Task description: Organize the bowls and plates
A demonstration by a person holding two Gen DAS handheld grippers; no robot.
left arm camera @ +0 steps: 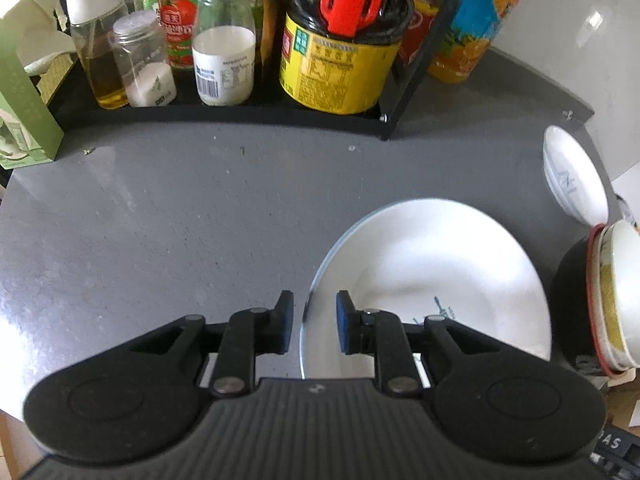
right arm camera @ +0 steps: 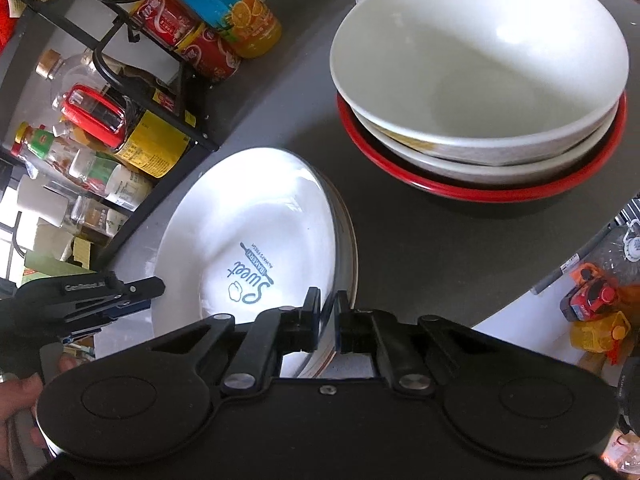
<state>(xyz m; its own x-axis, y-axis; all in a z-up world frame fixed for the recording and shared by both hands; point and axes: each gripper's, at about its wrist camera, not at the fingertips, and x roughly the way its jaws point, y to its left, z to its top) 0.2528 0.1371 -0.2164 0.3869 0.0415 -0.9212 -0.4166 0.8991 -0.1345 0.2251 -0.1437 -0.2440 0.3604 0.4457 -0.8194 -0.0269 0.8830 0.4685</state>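
The white plate (right arm camera: 248, 240) printed "Sweet Bakery" lies on the grey tabletop (left arm camera: 160, 220), at 7 o'clock from the stack of bowls (right arm camera: 480, 80). The right claw (right arm camera: 329, 322) is narrowed onto the plate's near rim, pads on either side of it. The left claw (left arm camera: 311, 326) straddles the opposite rim with a gap, not clamping. A condiment rack (left arm camera: 240, 118) stands at 12 o'clock.

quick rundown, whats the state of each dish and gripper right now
white plate: on the counter, rim between both grippers' fingers
right gripper: shut on the plate's rim
left gripper: open, straddling the plate's rim
stacked bowls: upright, nested, empty on top
small white dish: upright, empty
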